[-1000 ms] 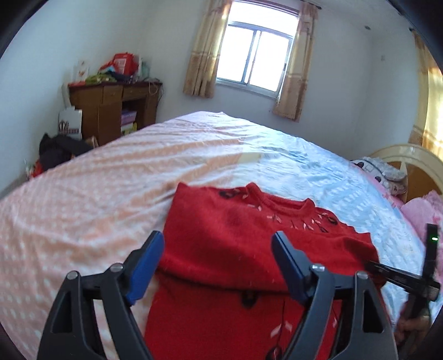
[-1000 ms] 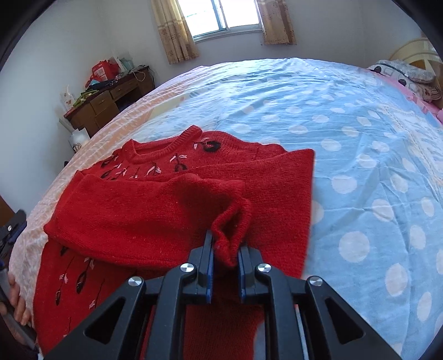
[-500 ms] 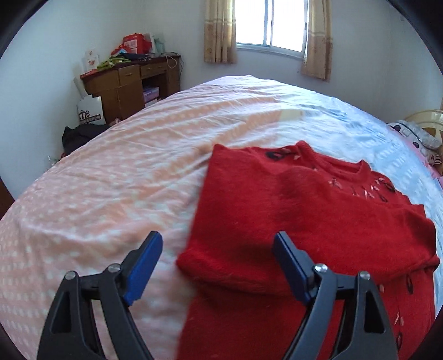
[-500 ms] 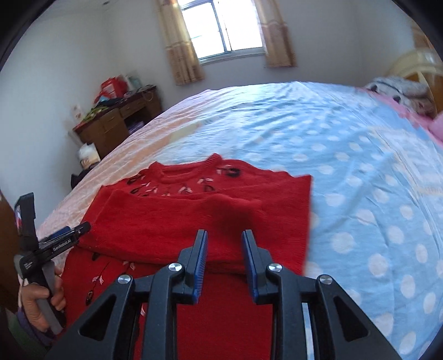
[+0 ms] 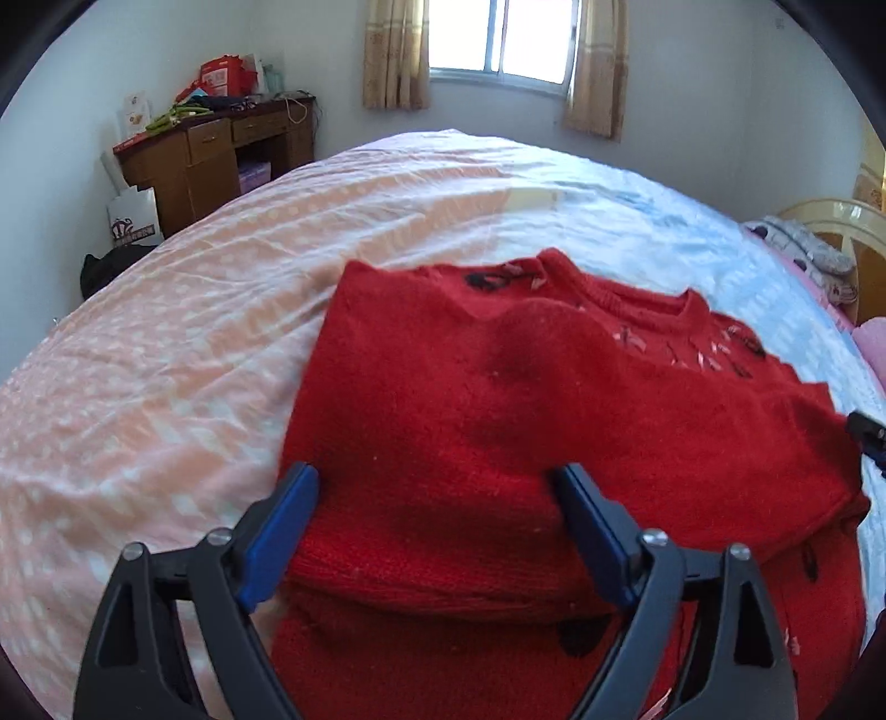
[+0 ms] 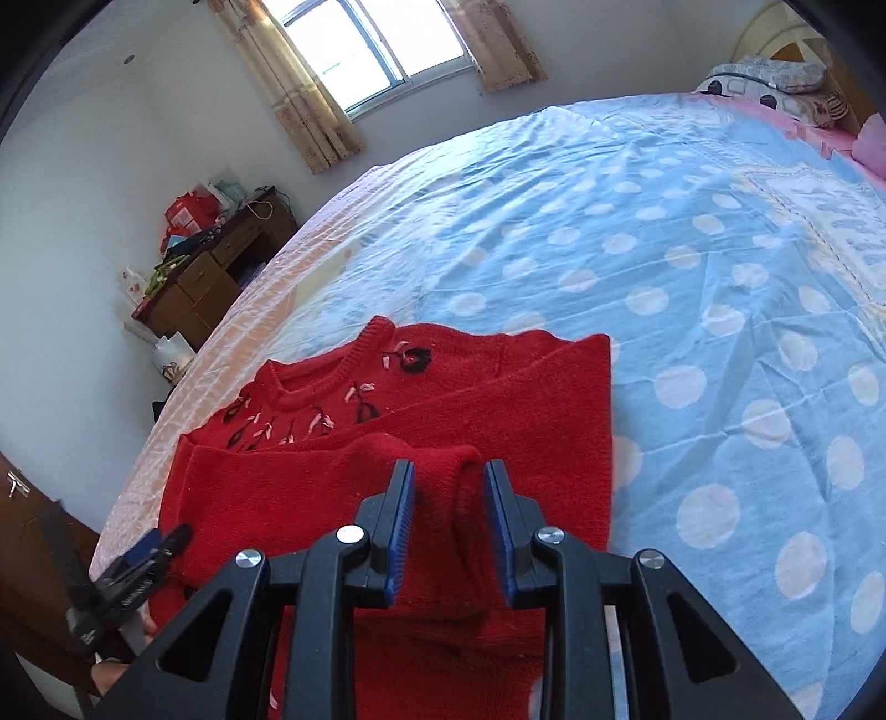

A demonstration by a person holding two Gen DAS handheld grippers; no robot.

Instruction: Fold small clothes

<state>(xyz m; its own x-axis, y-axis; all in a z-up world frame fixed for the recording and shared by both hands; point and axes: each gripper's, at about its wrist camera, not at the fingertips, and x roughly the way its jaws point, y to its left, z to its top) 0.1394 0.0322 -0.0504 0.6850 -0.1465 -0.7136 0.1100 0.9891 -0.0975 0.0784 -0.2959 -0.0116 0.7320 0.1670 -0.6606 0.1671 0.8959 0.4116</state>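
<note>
A: Item, location?
B: Red knit sweater (image 5: pixel 554 421), lying on the polka-dot bedsheet (image 6: pixel 720 277), sleeves folded across its chest.
A: Tools?
B: Left gripper (image 5: pixel 437 531) gaping wide, right gripper (image 6: pixel 448 526) standing part-open, having just widened; both gripping nothing.
A: Next?
B: Probably taking the hem, folding upward.

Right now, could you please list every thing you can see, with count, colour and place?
sweater: one, red, sleeves folded across, on bed
bed cover: one, blue with white dots, peach on the desk side
desk: one, brown, by far wall, cluttered top
window: one, beige curtains
pillow: one, grey-white, at headboard
left gripper: open, over sweater
right gripper: jaws just opening, folded sleeve between them, ungripped
</note>
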